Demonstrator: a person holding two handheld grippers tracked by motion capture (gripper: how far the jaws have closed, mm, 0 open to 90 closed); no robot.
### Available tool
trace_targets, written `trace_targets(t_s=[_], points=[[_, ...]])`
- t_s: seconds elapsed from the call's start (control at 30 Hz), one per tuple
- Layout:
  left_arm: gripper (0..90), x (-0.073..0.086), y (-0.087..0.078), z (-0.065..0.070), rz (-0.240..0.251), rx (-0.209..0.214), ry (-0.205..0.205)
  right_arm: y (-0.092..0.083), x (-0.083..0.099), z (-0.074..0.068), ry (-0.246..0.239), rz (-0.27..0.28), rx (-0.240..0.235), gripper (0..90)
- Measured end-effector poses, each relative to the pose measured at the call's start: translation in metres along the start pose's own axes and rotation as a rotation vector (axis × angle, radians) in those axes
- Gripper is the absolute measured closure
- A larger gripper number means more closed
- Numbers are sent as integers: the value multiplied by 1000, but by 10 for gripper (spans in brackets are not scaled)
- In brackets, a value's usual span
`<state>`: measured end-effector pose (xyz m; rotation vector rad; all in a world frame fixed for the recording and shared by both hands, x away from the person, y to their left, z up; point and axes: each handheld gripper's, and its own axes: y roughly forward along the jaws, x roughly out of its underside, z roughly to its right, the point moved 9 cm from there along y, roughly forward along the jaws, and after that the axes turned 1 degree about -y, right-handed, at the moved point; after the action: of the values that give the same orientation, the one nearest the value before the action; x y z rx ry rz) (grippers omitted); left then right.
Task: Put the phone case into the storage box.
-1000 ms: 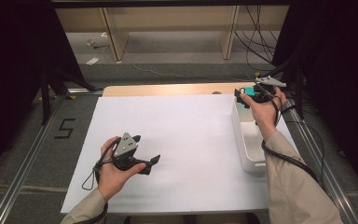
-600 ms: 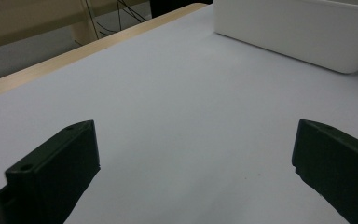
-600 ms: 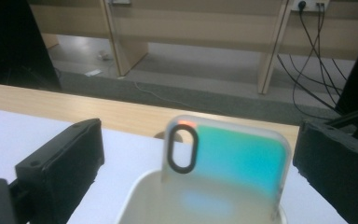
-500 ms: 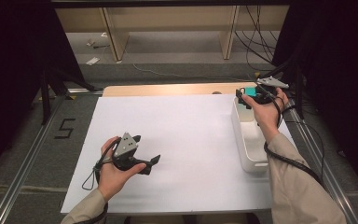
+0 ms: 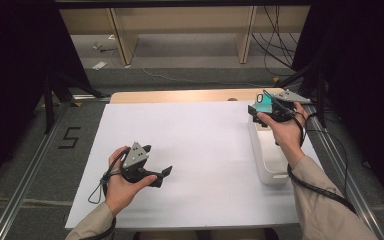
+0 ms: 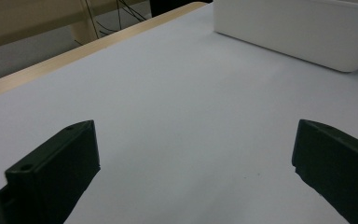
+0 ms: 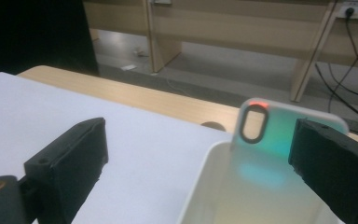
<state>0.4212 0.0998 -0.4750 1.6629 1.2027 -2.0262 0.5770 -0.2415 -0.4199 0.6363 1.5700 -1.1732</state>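
White table sheet (image 5: 205, 150), wooden shelving (image 5: 180, 20) beyond.

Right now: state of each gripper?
Left gripper: open, holding nothing, low over the white sheet.
Right gripper: open, holding nothing, at the white bin with the phone case leaning inside.
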Motion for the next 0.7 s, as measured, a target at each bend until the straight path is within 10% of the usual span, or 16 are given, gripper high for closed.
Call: trace_targets(t_s=[0.7], points=[[0, -2, -1, 0, 7, -3, 2, -45, 11, -51, -16, 35, -172, 76]])
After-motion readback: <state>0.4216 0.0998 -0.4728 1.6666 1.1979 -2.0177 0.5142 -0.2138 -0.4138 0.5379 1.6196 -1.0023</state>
